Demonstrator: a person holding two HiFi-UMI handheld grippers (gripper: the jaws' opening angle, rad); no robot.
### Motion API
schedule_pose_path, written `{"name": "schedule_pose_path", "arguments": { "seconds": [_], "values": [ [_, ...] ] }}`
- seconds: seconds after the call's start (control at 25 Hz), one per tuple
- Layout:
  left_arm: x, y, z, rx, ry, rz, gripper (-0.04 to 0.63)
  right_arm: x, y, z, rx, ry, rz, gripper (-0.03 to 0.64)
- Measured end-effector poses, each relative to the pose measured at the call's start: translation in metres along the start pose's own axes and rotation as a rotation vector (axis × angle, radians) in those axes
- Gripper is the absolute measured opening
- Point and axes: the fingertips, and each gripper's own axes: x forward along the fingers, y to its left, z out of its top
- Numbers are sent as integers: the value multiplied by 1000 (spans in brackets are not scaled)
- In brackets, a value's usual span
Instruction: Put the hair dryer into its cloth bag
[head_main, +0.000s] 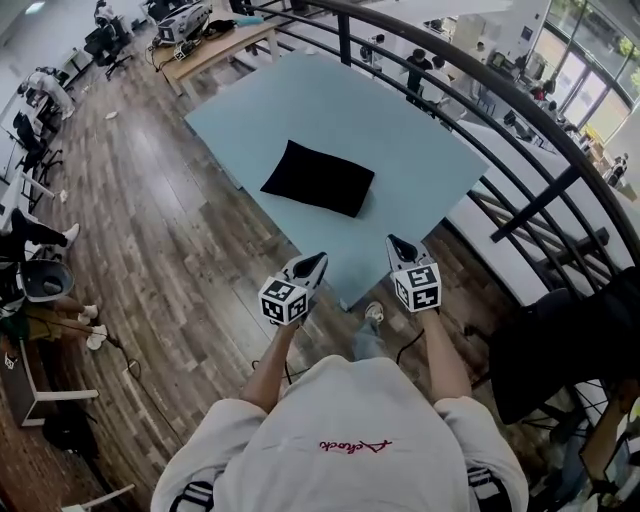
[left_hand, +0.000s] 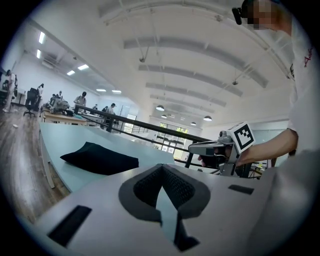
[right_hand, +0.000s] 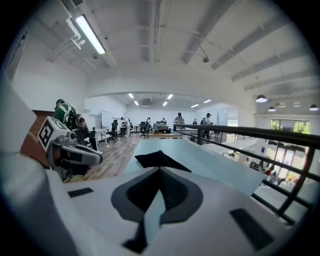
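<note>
The black cloth bag lies flat near the middle of the light blue table. It also shows in the left gripper view as the bag and in the right gripper view as the bag. No hair dryer shows in any view. My left gripper and right gripper hover side by side at the table's near corner, well short of the bag. Both are shut with nothing between the pads. Each gripper view shows its own closed tips, left and right.
A black metal railing runs along the table's far and right sides. Wooden floor lies to the left, with desks and people further off. A dark chair stands at the right, near the person's legs.
</note>
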Motion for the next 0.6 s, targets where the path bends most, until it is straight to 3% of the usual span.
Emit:
{"name": "schedule_pose_path", "arguments": {
  "seconds": [0.6],
  "values": [
    [-74, -57, -8, 35, -61, -32, 6, -97, 47, -6, 52, -81, -102, 17]
  ]
}}
